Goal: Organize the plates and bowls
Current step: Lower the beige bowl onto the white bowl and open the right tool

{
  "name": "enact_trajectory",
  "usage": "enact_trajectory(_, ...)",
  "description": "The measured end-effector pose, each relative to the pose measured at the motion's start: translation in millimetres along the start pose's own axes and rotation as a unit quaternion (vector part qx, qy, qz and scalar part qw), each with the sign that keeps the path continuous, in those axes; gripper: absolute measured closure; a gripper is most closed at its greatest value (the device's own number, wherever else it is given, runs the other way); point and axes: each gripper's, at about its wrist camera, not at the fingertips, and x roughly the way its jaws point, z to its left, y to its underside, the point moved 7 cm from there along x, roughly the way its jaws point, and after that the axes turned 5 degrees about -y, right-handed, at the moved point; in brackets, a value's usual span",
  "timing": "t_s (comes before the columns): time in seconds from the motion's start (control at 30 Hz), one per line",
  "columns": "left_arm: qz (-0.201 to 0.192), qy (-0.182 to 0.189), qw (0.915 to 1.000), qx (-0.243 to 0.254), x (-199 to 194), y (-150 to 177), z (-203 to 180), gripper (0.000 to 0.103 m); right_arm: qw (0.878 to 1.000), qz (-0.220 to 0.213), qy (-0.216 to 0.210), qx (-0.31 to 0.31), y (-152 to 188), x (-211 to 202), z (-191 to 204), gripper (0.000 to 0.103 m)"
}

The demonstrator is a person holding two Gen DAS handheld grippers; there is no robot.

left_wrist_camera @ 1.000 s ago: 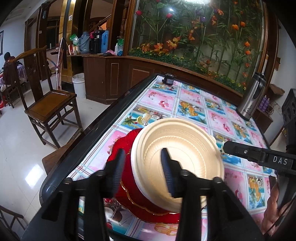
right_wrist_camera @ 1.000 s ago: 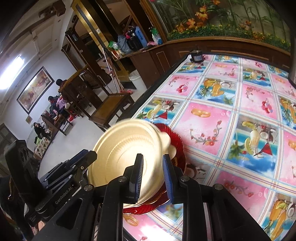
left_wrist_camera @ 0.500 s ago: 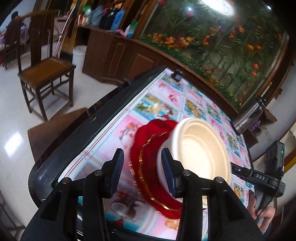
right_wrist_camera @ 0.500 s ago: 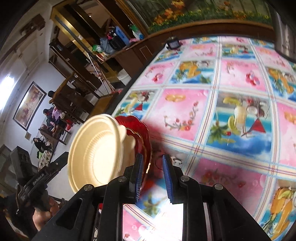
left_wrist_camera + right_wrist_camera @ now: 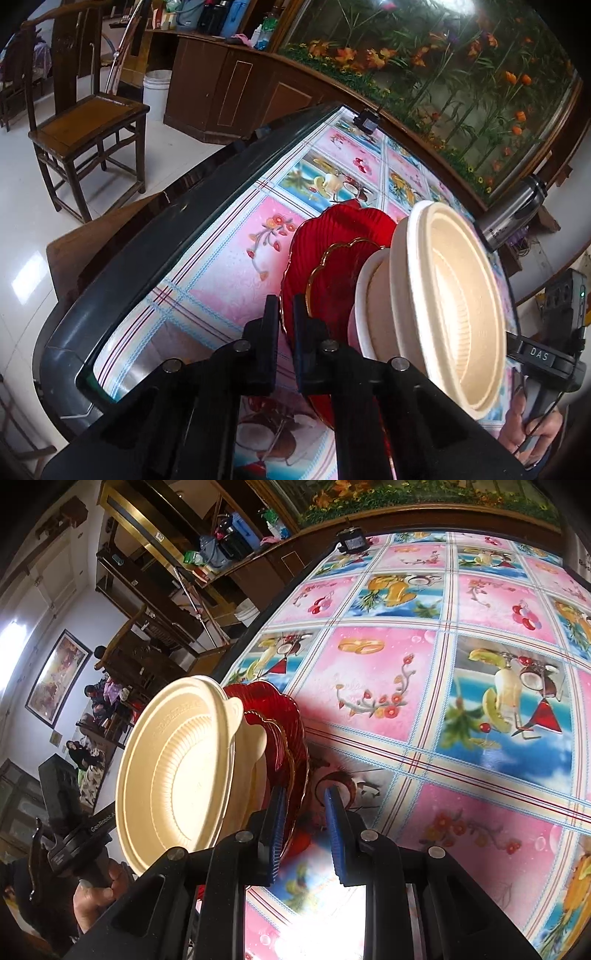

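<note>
A stack stands on the patterned table: a large red plate [image 5: 328, 229], a smaller gold-rimmed red plate [image 5: 332, 277] on it, and two nested cream bowls [image 5: 443, 295] on top. The stack also shows in the right wrist view, the cream bowls [image 5: 177, 775] over the red plates [image 5: 284, 716]. My left gripper [image 5: 285, 325] is shut on the near rim of the large red plate. My right gripper [image 5: 304, 816] has its jaws around the red plates' rim from the other side, with a gap still showing between the blue pads.
A steel thermos [image 5: 513, 218] stands at the table's right edge. A small black device [image 5: 367, 120] sits at the far end. A wooden chair [image 5: 85, 122] and white bucket [image 5: 157, 90] stand on the floor left. The table's dark rim [image 5: 147, 236] runs close beside the stack.
My left gripper has closed from wide open onto the red plate's rim. My right gripper has opened a little and moved around the plates' rim. Both views have tilted.
</note>
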Motion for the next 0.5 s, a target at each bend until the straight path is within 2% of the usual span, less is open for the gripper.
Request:
enact_trajectory(0.07, -0.004, -0.005, 1.0000, 0.006, 0, -1, -1, 0.098, 1.000, 0.004, 0.003, 0.000, 1, 5, 1, 0.081)
enact_trajectory(0.17, -0.003, -0.008, 0.9999, 0.009, 2, 0, -1, 0.098, 1.000, 0.009, 0.010, 0.002, 2, 14, 0, 0.093)
enact_trajectory(0.3, -0.003, -0.019, 0.9995, 0.027, 4, 0, -7, 0.098, 1.000, 0.000, 0.015, -0.006, 3, 15, 2, 0.094)
enact_trajectory(0.5, 0.013, -0.007, 0.9989, 0.045, 14, 1, -35, 0.098, 1.000, -0.013, 0.021, 0.005, 4, -1, -16, 0.094)
